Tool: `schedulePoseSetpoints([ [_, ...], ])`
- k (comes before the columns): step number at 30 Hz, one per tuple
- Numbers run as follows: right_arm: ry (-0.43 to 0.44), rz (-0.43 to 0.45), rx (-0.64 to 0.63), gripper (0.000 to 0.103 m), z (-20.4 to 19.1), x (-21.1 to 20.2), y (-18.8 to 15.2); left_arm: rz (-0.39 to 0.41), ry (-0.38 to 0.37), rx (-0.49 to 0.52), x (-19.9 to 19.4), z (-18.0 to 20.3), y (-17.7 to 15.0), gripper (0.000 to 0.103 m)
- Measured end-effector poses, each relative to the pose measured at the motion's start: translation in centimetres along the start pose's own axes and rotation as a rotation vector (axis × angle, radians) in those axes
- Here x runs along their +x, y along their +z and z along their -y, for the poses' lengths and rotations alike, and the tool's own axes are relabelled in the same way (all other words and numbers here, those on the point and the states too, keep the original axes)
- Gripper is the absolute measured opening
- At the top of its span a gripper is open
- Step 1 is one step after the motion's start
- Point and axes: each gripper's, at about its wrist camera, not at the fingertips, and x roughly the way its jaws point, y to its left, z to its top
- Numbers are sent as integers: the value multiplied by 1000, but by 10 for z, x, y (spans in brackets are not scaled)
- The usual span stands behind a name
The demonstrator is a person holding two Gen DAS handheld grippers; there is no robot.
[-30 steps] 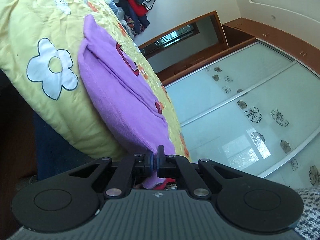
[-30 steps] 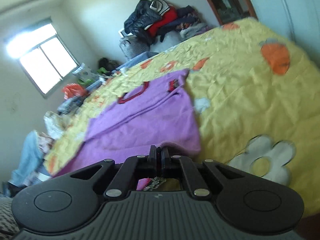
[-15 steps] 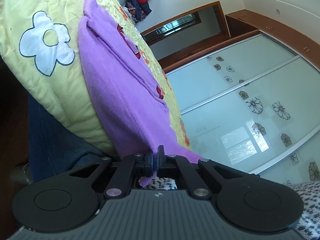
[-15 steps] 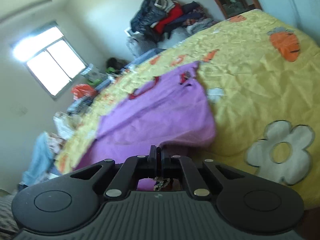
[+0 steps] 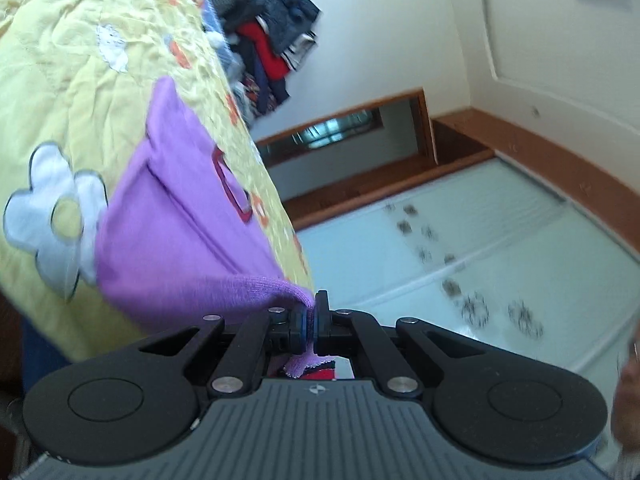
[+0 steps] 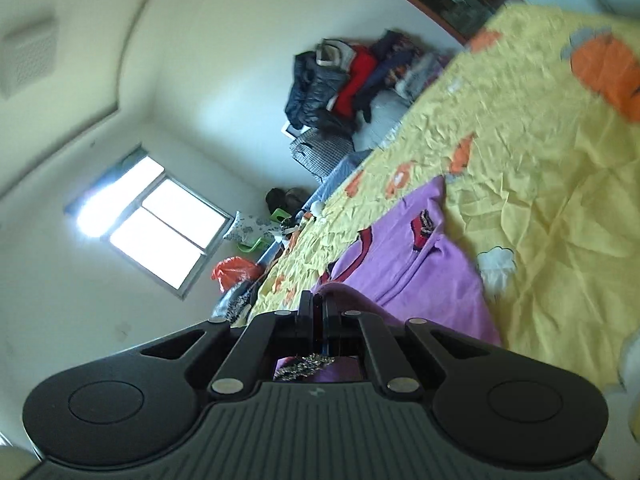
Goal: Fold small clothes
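We see one purple sweater (image 5: 180, 236) on the yellow bedspread (image 5: 80, 60); our left gripper (image 5: 311, 320) and right gripper (image 6: 318, 320), both clamped, each pinch its hem.

Your left tongs (image 5: 311, 322) pinch a corner of the purple knit garment (image 5: 180, 236). It lies on the yellow flowered quilt (image 5: 72, 80).

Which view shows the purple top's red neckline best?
The left wrist view: the purple top spreads wide there, with its red neckline in full outline. The right wrist view shows the neckline smaller, at a slant, its near end hidden behind lifted fabric.
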Motion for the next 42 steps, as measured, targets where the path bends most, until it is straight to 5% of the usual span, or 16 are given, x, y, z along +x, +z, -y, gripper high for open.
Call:
schedulePoseSetpoints([
  [13, -121, -118, 141, 4, 79, 174, 76, 80, 139, -162, 95, -61, 102, 1],
  [28, -203, -112, 249, 4, 111, 228, 107, 111, 183, -292, 144, -101, 164, 1],
  [34, -257, -168, 305, 7, 117, 253, 116, 118, 265, -352, 156, -117, 178, 2],
  [37, -214, -187, 307, 33, 113, 262, 122, 137, 283, -395, 156, -122, 184, 8],
  [39, -198, -179, 274, 62, 104, 264, 127, 161, 271, -409, 154, -125, 190, 16],
  [42, -211, -148, 193, 77, 87, 262, 135, 222, 316, -368, 143, -113, 203, 34],
])
